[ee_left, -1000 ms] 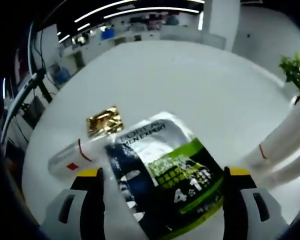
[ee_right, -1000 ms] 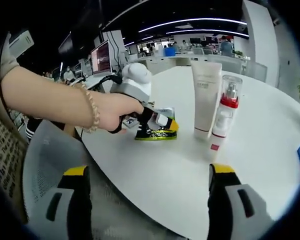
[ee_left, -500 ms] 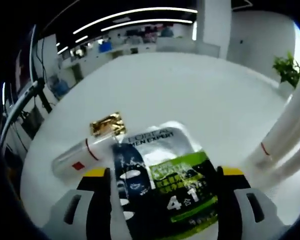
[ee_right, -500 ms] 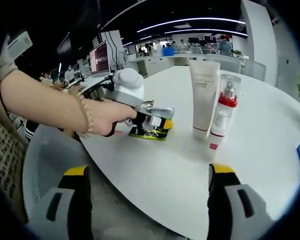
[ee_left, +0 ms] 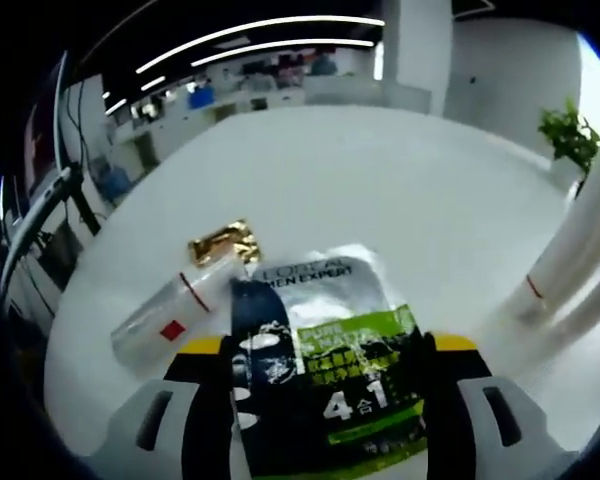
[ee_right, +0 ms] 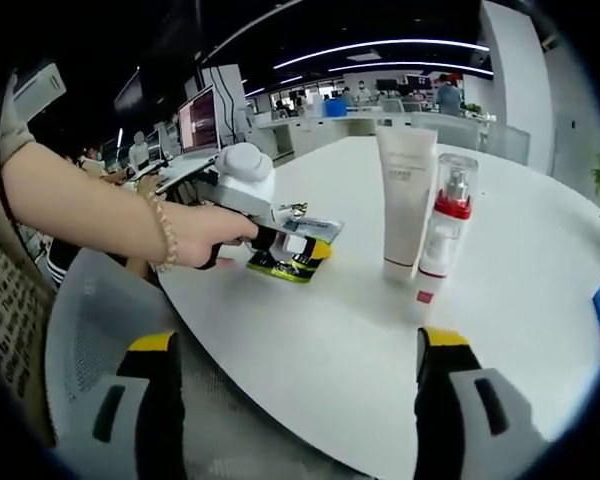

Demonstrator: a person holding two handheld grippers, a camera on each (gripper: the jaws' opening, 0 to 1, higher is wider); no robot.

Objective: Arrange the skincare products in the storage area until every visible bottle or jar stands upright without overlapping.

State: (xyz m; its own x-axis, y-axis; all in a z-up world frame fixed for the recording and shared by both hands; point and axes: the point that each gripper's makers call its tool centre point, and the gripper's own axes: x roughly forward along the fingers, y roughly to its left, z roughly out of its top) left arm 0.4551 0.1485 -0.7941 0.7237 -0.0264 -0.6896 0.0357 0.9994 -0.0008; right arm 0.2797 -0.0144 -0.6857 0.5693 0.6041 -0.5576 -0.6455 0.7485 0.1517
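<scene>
Setting: an open-plan office with ceiling light strips is seen behind a round white table (ee_right: 380,350); a mesh chair back (ee_right: 90,340) fills the lower left of the right gripper view.

Change: over the last second the L'Oréal Men Expert sachet (ee_left: 325,370) has slid deeper between the left gripper (ee_left: 325,345)'s jaws, and in the right gripper view its near edge is now tilted off the table.

Meaning: the flat sachet is judged to be mid-pickup, probably to be cleared or stood up; no bottle has been righted yet.

Left gripper: the jaws are narrowed onto the sachet's two side edges, so it is taken as held; the person's hand (ee_right: 215,235) is seen wrapped on the handle at centre left of the right gripper view.

Right gripper: the right gripper (ee_right: 298,350) is held wide and empty at the bottom of its own view, well apart from the products.

Sachet look: silver foil, dark panel, green band, large "4" and "1" print; it is glossy, thin and likely floppy.

Lying bottle: a clear bottle with a red band (ee_left: 165,315) lies on its side at left centre of the left gripper view, its end just beside the sachet.

Gold sachet: a small crumpled gold sachet (ee_left: 223,240) lies flat above them.

Upright items: a white tube (ee_right: 405,195) and a red-collared pump bottle (ee_right: 445,225) stand side by side, upper right of centre.
</scene>
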